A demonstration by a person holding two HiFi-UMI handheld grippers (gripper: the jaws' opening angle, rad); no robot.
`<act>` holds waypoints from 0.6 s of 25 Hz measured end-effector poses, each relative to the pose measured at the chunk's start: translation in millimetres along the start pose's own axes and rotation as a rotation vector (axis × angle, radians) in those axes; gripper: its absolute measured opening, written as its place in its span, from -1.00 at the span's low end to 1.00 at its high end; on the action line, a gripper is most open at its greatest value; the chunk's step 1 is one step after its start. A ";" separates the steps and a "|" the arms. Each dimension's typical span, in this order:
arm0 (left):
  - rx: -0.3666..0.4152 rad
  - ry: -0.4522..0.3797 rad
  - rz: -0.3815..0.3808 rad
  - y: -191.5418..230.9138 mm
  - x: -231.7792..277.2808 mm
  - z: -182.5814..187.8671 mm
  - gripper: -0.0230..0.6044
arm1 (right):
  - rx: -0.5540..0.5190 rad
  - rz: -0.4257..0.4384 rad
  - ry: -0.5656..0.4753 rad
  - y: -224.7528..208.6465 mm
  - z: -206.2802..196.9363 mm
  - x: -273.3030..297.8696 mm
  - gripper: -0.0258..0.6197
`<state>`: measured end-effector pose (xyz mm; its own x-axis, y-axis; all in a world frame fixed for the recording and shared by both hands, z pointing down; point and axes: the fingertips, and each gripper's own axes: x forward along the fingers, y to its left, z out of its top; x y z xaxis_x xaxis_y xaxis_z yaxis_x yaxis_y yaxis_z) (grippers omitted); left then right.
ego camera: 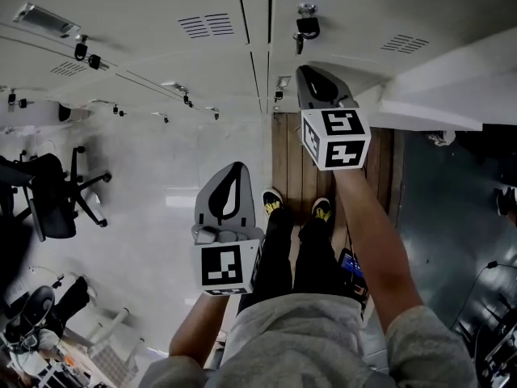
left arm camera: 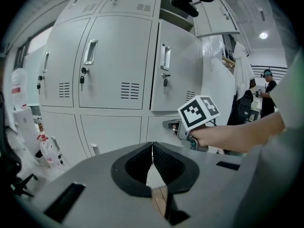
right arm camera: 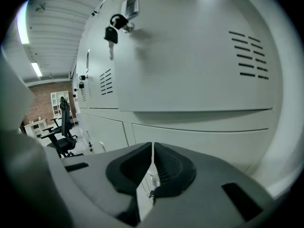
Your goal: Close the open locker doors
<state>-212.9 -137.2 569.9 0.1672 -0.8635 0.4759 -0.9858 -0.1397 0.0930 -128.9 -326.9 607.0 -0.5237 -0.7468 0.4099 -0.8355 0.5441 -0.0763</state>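
Grey lockers (ego camera: 161, 39) fill the far side of the head view. One locker door (left arm camera: 178, 72), with a key hanging in its lock (right arm camera: 114, 27), stands ajar. My right gripper (ego camera: 305, 71) is shut with nothing between its jaws, its tip close against this door's face (right arm camera: 199, 56). In the right gripper view the right gripper (right arm camera: 152, 146) points at the door's lower edge. Another door (ego camera: 440, 87) hangs open at the right. My left gripper (ego camera: 233, 168) is held lower and to the left, away from the lockers. The left gripper (left arm camera: 152, 146) is shut and empty.
A black office chair (ego camera: 48, 192) stands at the left. I see the person's legs and yellow-tipped shoes (ego camera: 273, 200) on a wooden floor strip (ego camera: 291, 152). An upper locker door (left arm camera: 216, 18) is open, white clothing (left arm camera: 243, 72) hangs at the right, and a person (left arm camera: 268, 89) stands beyond.
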 end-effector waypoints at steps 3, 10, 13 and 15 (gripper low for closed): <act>0.005 0.003 -0.010 -7.4 -4.8 5.3 -0.89 | -0.007 0.015 -0.015 2.0 7.9 -38.0 -0.80; 0.039 -0.025 -0.052 -30.7 -20.0 33.4 -0.89 | -0.012 0.023 -0.108 -4.5 53.8 -159.0 -0.80; 0.043 -0.011 -0.057 -42.0 -29.4 41.6 -0.89 | -0.029 -0.006 -0.146 -10.9 70.5 -201.6 -0.80; 0.045 -0.013 -0.043 -49.0 -37.4 49.6 -0.89 | -0.026 -0.024 -0.171 -14.7 81.2 -223.8 -0.80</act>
<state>-171.5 -122.1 504.1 0.2100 -0.8622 0.4610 -0.9773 -0.1988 0.0734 -12.9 -198.8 442.6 -0.5262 -0.8126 0.2506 -0.8447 0.5335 -0.0437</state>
